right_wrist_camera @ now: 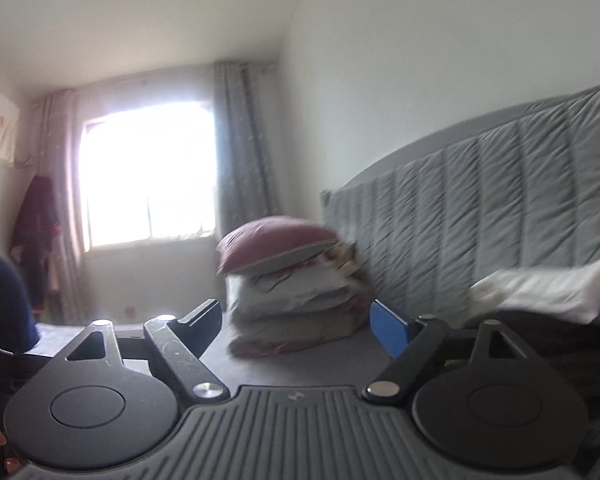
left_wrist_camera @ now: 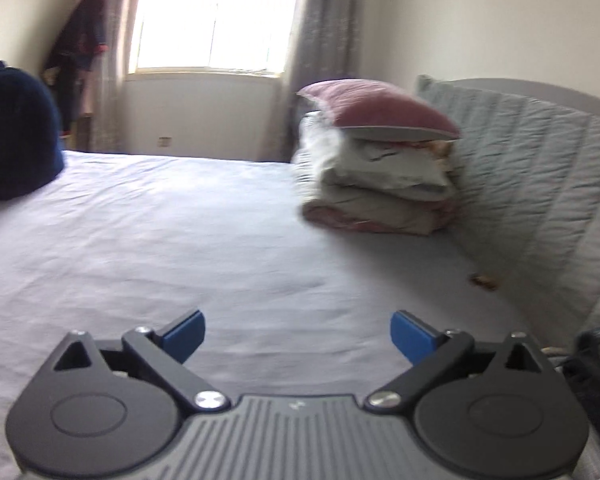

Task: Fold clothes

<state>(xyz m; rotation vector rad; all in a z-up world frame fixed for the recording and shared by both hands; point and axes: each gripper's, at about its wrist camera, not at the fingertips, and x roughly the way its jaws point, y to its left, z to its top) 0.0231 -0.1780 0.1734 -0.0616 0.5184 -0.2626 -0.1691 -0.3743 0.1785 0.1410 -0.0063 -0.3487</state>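
Blue-padded left gripper [left_wrist_camera: 298,336] tilts down over the bedsheet [left_wrist_camera: 180,220], right gripper [right_wrist_camera: 296,320] level, both spread wide, empty.

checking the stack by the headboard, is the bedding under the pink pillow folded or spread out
Folded: the bedding lies in stacked layers under the pink pillow.

Mauve pillow [left_wrist_camera: 380,110] atop stacked bedding [left_wrist_camera: 376,192], grey quilted headboard [left_wrist_camera: 540,168], bright window [left_wrist_camera: 216,16], grey curtain [right_wrist_camera: 242,148]
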